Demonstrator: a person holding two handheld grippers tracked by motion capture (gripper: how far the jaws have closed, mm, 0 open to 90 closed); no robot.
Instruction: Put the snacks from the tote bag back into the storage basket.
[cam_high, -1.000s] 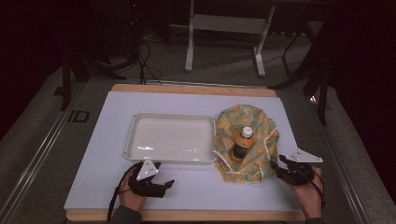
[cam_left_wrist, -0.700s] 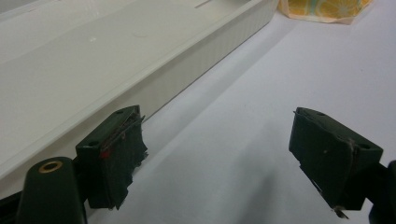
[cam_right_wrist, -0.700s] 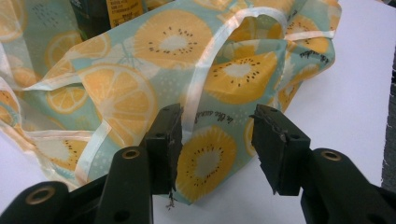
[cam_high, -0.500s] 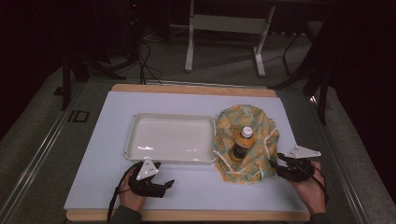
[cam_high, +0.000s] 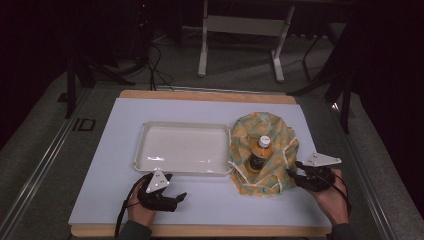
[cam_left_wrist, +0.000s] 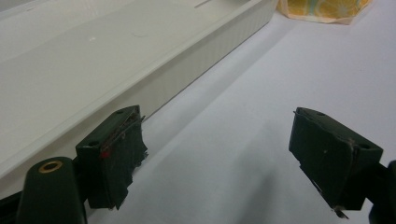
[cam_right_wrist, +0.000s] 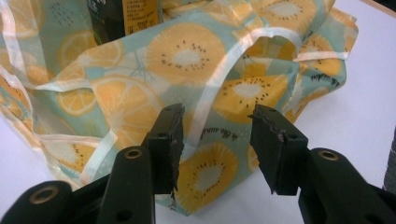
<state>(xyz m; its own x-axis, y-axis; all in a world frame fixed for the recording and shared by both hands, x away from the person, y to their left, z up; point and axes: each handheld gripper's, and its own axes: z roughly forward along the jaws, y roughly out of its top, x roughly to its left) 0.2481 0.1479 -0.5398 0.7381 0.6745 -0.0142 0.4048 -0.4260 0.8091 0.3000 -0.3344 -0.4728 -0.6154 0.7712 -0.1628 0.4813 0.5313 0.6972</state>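
High view: soft fruit-print cloth bag (cam_high: 265, 152) crumpled near desk's right edge, bottle (cam_high: 259, 154) upright inside; smooth white rectangular tray (cam_high: 185, 148) beside it.

Left gripper view: left gripper (cam_left_wrist: 219, 158) jaws wide apart, nothing between; ribbed tray wall close.

Right gripper view: right gripper (cam_right_wrist: 217, 144) jaws part-open, just been closing, astride bag's pale ribbon strap (cam_right_wrist: 212, 93), pads not pressing.

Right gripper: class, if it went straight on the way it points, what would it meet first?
Most likely the fruit-print bag, its pale strap lying between the right gripper's open jaws.
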